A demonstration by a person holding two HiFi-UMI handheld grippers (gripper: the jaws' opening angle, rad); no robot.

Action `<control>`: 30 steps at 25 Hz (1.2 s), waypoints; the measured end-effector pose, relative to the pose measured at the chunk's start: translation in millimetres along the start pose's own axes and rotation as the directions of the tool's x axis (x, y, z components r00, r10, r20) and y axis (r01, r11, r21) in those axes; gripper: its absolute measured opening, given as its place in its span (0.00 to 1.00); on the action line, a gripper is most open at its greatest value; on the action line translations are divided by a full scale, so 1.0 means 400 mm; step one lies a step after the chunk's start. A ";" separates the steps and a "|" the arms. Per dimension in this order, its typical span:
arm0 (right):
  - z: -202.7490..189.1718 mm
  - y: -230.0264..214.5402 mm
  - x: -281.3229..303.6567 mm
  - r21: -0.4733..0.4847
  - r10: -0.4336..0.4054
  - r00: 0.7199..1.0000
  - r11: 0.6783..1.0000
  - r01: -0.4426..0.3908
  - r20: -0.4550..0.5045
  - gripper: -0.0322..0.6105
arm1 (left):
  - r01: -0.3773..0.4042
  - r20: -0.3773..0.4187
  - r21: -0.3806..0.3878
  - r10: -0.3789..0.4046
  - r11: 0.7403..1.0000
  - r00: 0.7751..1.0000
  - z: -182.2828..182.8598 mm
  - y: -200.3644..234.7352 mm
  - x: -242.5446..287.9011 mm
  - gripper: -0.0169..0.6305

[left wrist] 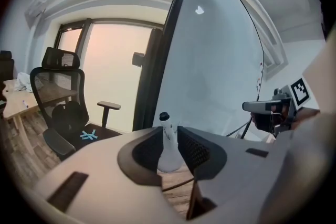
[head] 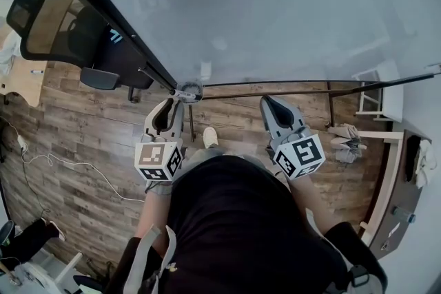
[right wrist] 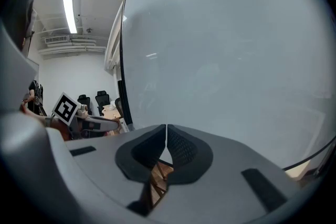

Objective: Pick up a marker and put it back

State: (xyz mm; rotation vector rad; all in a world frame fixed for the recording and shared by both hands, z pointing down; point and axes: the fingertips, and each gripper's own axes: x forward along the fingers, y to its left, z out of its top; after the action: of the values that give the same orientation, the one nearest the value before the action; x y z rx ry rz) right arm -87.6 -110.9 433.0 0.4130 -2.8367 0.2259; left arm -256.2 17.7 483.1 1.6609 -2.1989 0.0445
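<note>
A white marker point(left wrist: 167, 150) with a black cap point(left wrist: 164, 116) stands upright between the jaws of my left gripper point(left wrist: 168, 139), which is shut on its body. In the head view the left gripper point(head: 178, 103) reaches to the lower left corner of the whiteboard point(head: 275, 10), and the marker point(head: 187, 92) shows at its tip. My right gripper point(head: 267, 102) is held beside it, just below the board's bottom rail point(head: 289, 89). Its jaws are shut together with nothing between them, facing the board point(right wrist: 220, 60).
A black mesh office chair point(head: 65, 27) stands left of the board, also in the left gripper view point(left wrist: 60, 107). Wooden floor point(head: 83, 141) with a white cable point(head: 76, 165) lies below. A small stand with cloth point(head: 344, 138) and a shelf point(head: 396, 182) are at right. The person's shoe point(head: 210, 138) is below the rail.
</note>
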 end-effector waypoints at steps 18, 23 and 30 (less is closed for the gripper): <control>-0.016 -0.041 -0.010 0.023 -0.057 0.998 0.998 0.057 0.004 0.08 | 0.016 0.025 0.006 -0.016 1.000 1.000 0.038 0.013 0.062 0.16; -0.020 -0.033 -0.012 0.023 -0.054 0.999 0.998 0.054 0.005 0.08 | 0.016 0.044 0.031 -0.018 0.999 0.999 0.053 0.011 0.053 0.14; -0.014 -0.032 -0.027 0.020 -0.057 0.998 0.998 0.056 0.016 0.08 | 0.014 0.070 0.095 -0.021 0.995 0.997 0.083 -0.007 0.042 0.14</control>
State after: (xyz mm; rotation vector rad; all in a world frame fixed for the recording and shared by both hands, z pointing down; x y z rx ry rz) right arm -72.5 -119.4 436.9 0.5008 -2.8364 0.2405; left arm -266.6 -6.9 457.2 1.7577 -2.2663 0.0883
